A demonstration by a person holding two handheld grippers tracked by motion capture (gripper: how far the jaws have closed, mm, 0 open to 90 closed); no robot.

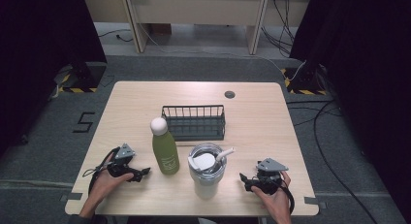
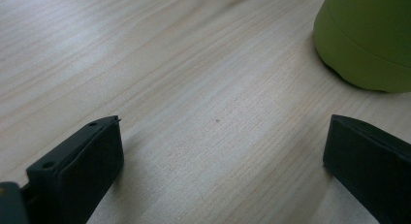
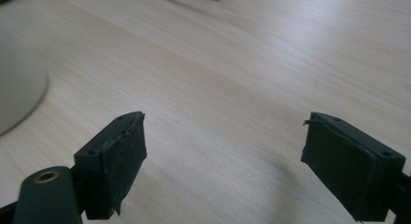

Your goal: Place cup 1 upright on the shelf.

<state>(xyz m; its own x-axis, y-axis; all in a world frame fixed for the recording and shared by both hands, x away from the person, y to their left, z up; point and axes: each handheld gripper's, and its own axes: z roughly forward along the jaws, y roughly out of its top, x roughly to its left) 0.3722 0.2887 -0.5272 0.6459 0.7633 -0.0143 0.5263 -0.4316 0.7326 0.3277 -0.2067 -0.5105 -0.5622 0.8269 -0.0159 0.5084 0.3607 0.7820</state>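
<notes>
Resting on the worktop (image 1: pixel 135 95) with jaws spread wide and holding nothing, the left gripper (image 1: pixel 143 172) is sitting just left of the upright green bottle (image 1: pixel 165 151), while the right gripper (image 1: pixel 244 179), also spread and bare, is waiting right of the lidded cup (image 1: pixel 207 171).

A black figure "5" (image 1: pixel 85 122) is marked on the grey floor (image 1: pixel 43 136) to the left of the table. The green bottle (image 1: pixel 165 151) carries a small pale print low on its side, too small to read. Nothing else in the high view or the two gripper views bears readable writing.
</notes>
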